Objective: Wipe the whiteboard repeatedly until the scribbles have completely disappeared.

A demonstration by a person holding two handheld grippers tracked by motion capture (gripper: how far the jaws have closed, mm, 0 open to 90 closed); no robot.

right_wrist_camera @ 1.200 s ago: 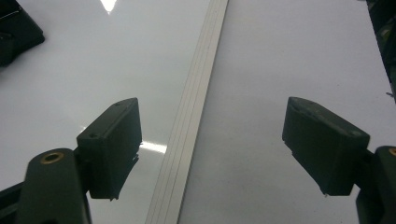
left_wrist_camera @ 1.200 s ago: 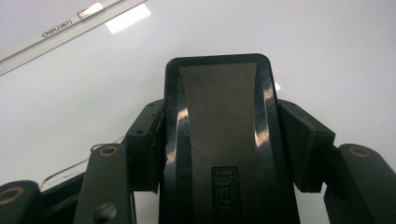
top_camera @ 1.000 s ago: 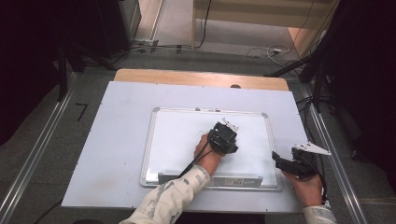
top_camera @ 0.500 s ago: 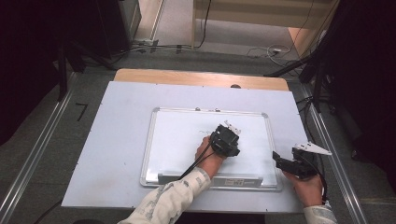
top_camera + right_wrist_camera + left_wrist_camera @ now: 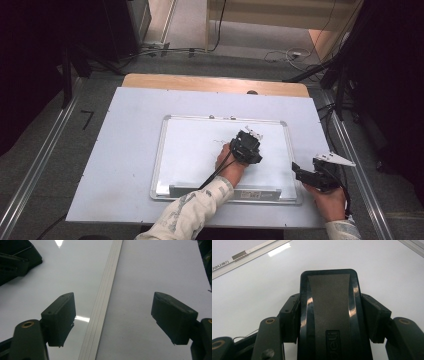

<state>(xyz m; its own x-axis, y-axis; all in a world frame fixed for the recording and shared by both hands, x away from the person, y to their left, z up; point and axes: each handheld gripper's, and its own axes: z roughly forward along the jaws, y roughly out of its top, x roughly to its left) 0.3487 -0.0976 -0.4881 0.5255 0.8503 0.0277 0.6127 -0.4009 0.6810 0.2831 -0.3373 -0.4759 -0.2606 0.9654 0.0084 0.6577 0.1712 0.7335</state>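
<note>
Item: eraser [image 5: 331,315], clamped in my left claw [image 5: 246,146], pressed on the whiteboard [image 5: 190,150] mid-desk, seemingly for wiping marks. Right claw [image 5: 112,322] hovered wide open, empty, over the board's right frame, likely on standby.

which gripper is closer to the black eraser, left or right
Left. The left gripper is shut on the eraser over the whiteboard. The right gripper stands open at the board's right frame edge, apart from the eraser.
</note>
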